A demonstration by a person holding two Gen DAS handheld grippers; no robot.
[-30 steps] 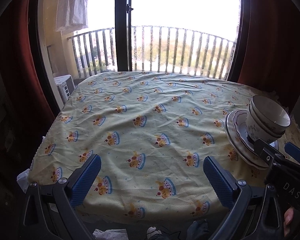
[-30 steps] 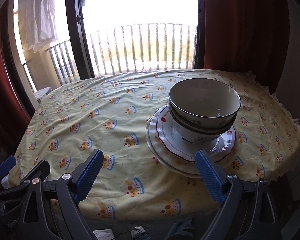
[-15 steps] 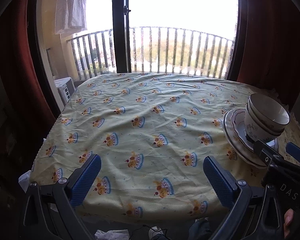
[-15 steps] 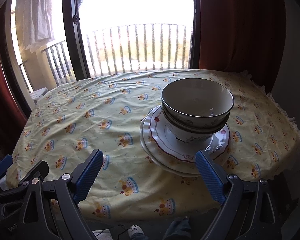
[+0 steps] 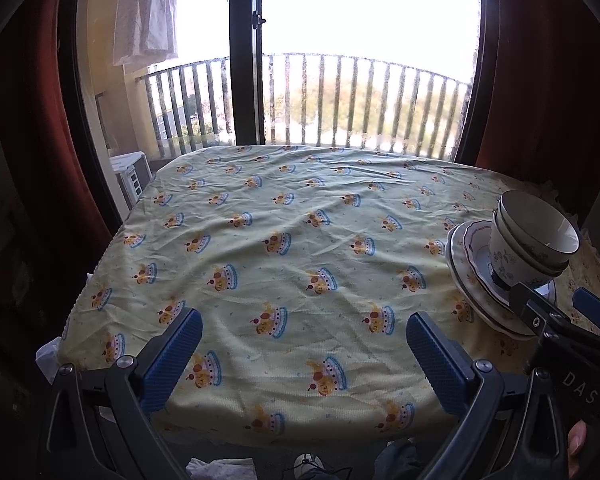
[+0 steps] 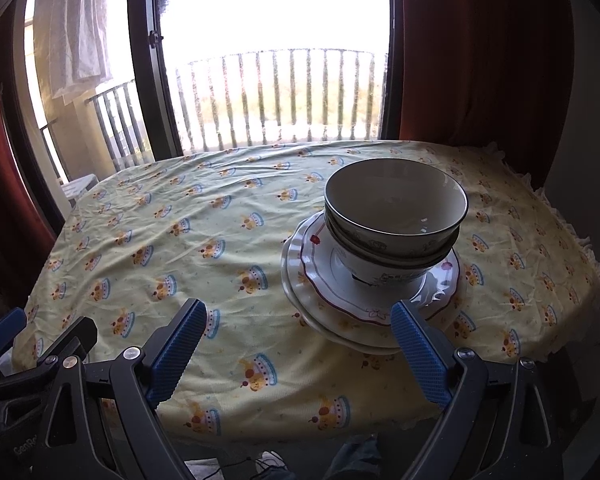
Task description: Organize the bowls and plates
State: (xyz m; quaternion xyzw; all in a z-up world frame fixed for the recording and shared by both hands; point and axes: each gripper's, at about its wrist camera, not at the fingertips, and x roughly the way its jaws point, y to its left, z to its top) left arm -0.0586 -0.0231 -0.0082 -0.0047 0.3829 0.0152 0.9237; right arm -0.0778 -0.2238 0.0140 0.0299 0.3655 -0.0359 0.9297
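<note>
A stack of white bowls (image 6: 396,220) with floral prints sits nested on a stack of white plates (image 6: 320,280) with red trim, on the right half of the table. The stack also shows at the right in the left wrist view: bowls (image 5: 532,240), plates (image 5: 466,276). My right gripper (image 6: 300,340) is open and empty, held at the table's near edge just short of the plates. My left gripper (image 5: 304,348) is open and empty over the near edge, left of the stack. The right gripper's body (image 5: 568,332) hides the plates' near rim in the left wrist view.
The table carries a yellow cloth (image 5: 260,220) with crown prints. Behind it are a glass balcony door (image 5: 244,80), railing, and red curtains (image 6: 480,60) on both sides. A white appliance (image 5: 130,178) stands at the table's far left. Clutter lies on the floor below the near edge.
Both grippers have drawn back and risen slightly from the table; the bowl and plate stack looks farther away. Nothing on the table moved.
</note>
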